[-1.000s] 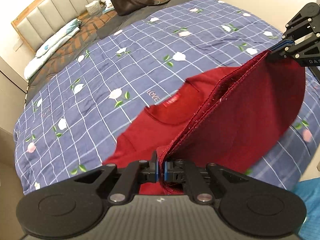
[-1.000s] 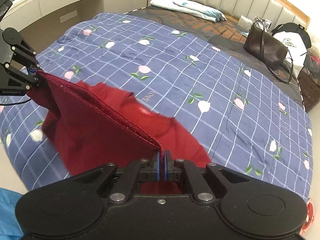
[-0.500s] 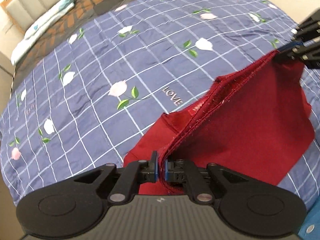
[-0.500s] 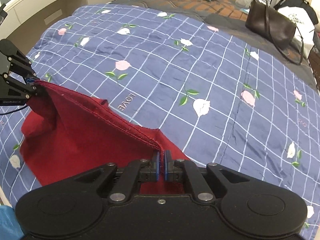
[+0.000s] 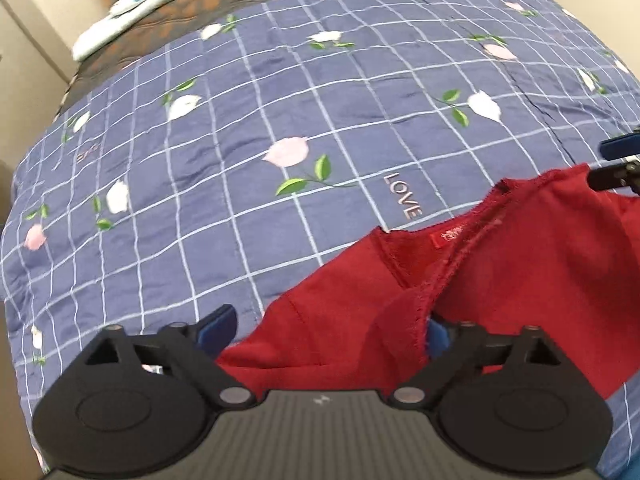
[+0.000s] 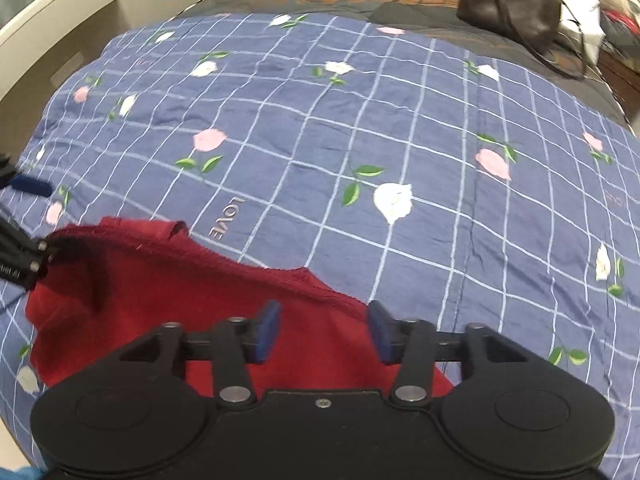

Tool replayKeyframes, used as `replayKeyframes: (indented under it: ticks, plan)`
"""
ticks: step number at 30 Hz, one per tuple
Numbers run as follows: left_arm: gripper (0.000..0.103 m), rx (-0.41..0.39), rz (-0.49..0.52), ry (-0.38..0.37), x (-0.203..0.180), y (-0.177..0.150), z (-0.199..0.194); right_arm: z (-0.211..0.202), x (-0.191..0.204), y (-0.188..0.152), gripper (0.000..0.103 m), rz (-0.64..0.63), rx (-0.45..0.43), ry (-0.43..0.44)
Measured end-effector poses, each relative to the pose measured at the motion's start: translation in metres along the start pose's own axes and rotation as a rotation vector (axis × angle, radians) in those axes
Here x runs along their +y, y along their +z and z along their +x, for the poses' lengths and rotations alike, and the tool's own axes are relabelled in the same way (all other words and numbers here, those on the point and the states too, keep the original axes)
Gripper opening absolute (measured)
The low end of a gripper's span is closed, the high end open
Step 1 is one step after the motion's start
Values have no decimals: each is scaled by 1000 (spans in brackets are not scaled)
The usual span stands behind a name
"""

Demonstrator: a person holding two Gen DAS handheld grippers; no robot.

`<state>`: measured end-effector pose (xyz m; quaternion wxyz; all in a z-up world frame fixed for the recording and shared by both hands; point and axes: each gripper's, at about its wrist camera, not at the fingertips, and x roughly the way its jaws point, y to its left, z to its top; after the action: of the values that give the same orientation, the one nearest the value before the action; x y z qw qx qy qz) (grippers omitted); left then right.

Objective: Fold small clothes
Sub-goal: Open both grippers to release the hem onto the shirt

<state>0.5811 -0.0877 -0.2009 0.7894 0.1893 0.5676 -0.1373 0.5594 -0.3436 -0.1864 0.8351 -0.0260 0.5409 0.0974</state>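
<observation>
brown handbag (image 6: 508, 16) beyond red shirt (image 6: 160, 296), well apart.

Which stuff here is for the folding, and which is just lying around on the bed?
For the folding:
red shirt
left gripper, open
right gripper, open

Just lying around:
flowered quilt under the shirt
brown handbag
white bag
folded pale cloth near the headboard end

both wrist views look low across the bed, sharing the red shirt (image 5: 520, 272) (image 6: 160, 300).
</observation>
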Motion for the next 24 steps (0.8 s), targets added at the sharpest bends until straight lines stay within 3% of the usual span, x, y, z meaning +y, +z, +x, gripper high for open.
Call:
replayKeyframes:
  ticks: [4,12,19,24]
  plan:
    - [99,-10,-82,-34,8,-9,0,-2,-6,-16,71,54,1,-20]
    - [99,-4,-213,-194,43,-9,-3,4,-11,-73,84,144,87,-85]
    - [99,-45,-212,-178,58,-2,-14,3,-11,-103,98,206,136,-126]
    - [100,7,-194,-194,35,-27,-2,-4,-4,-121,102,252,140,-127]
